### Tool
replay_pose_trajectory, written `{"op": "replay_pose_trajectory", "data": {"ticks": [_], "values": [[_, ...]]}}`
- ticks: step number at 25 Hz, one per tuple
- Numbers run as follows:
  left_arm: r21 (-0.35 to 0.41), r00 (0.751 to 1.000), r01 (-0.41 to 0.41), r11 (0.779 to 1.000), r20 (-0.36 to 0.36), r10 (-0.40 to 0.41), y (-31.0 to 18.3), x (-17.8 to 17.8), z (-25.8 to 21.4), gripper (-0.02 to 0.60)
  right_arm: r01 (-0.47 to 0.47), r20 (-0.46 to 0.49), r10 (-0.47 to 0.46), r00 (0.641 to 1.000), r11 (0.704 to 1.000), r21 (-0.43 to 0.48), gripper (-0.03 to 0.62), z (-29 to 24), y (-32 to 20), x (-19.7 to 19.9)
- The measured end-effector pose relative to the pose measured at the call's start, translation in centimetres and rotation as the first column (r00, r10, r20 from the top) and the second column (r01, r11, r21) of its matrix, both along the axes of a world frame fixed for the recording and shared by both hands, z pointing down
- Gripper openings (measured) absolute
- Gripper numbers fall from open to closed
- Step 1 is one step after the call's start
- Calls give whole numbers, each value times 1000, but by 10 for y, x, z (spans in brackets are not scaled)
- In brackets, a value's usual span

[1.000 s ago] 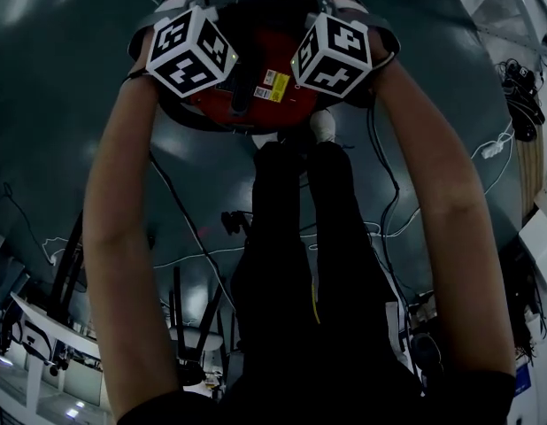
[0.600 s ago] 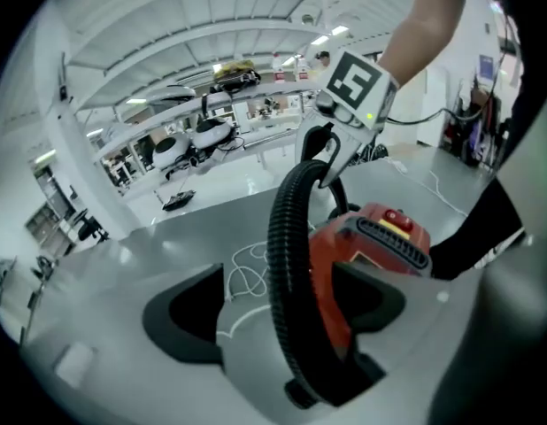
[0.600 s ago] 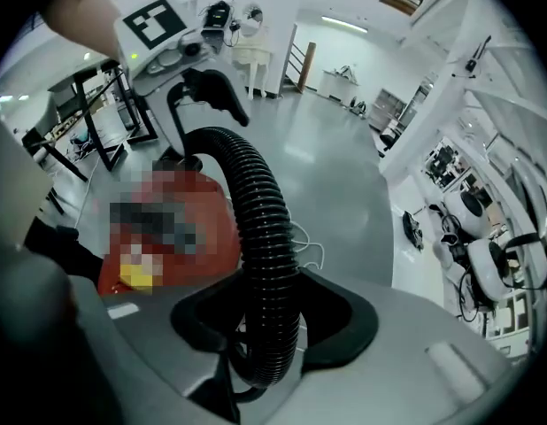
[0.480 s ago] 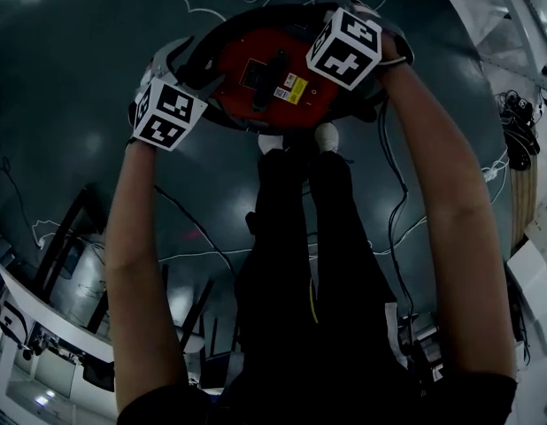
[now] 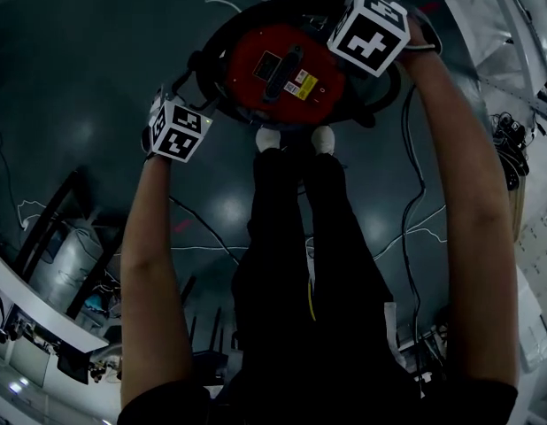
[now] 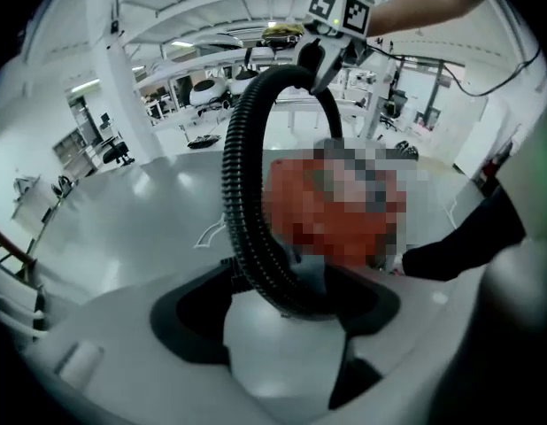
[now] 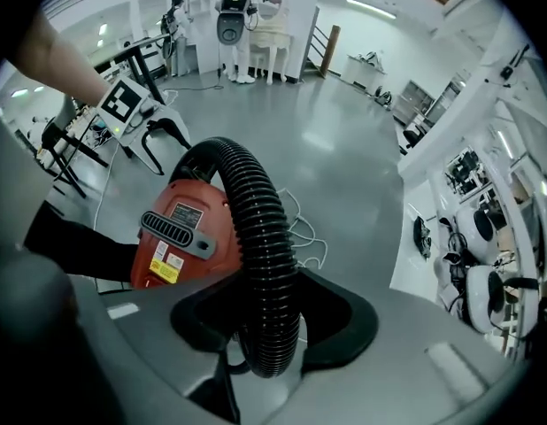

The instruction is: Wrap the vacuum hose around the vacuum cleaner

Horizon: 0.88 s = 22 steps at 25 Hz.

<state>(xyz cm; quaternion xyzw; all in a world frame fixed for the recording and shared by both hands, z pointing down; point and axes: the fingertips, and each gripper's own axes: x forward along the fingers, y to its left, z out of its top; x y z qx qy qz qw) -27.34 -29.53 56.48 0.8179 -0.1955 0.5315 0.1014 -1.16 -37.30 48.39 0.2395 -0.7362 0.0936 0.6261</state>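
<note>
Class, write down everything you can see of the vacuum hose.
The vacuum hose is black, ribbed and flexible, like corrugated plastic. It arches through the air from one gripper to the other, close by the red vacuum cleaner. The right gripper is shut on one stretch; another lies between the jaws of the left gripper, which have just been closing but stand wider than the hose. Its ends cannot be made out.
</note>
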Motion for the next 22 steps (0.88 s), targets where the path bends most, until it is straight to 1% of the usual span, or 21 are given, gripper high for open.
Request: {"op": "replay_pose_trajectory", "data": {"ticks": [3,6,7,8,9,10,11,12,13,14,17,19,22], "values": [[-6,998,60,998,9,-60,5,-5,10,318,0,-9,-1,1000,999,-33,176,-13,4,3],[-36,995,94,995,30,-93,9,-6,23,311,-42,-27,39,999,996,-79,176,-23,13,19],[-56,994,108,993,27,-106,10,-5,27,319,-62,-35,59,998,994,-93,176,-25,16,25],[-78,993,121,990,19,-120,11,-2,29,341,-82,-39,78,996,991,-106,176,-25,20,32],[-93,992,127,987,10,-127,12,1,30,344,-101,-39,97,995,988,-118,176,-25,25,39],[-100,993,119,988,5,-119,13,5,31,341,-118,-39,114,993,984,-131,176,-23,31,46],[-103,996,92,990,5,-92,16,10,31,330,-134,-39,130,991,980,-145,176,-20,40,52],[-105,999,51,993,9,-50,19,15,30,291,-150,-39,146,989,975,-161,176,-16,49,57],[-109,1000,9,994,17,-7,23,20,30,224,-165,-39,160,986,971,-176,176,-12,59,60],[-116,1000,-17,993,24,19,25,22,29,212,-176,-38,172,984,966,-188,176,-9,67,62],[-143,999,-21,990,24,25,27,21,25,195,-196,-48,191,981,956,-216,176,-3,86,65],[-141,999,-24,990,22,27,22,20,19,193,-214,-60,206,977,947,-238,176,-2,93,68],[-155,998,-46,987,26,50,12,20,7,189,-251,-60,244,968,921,-298,176,0,104,69]]}}
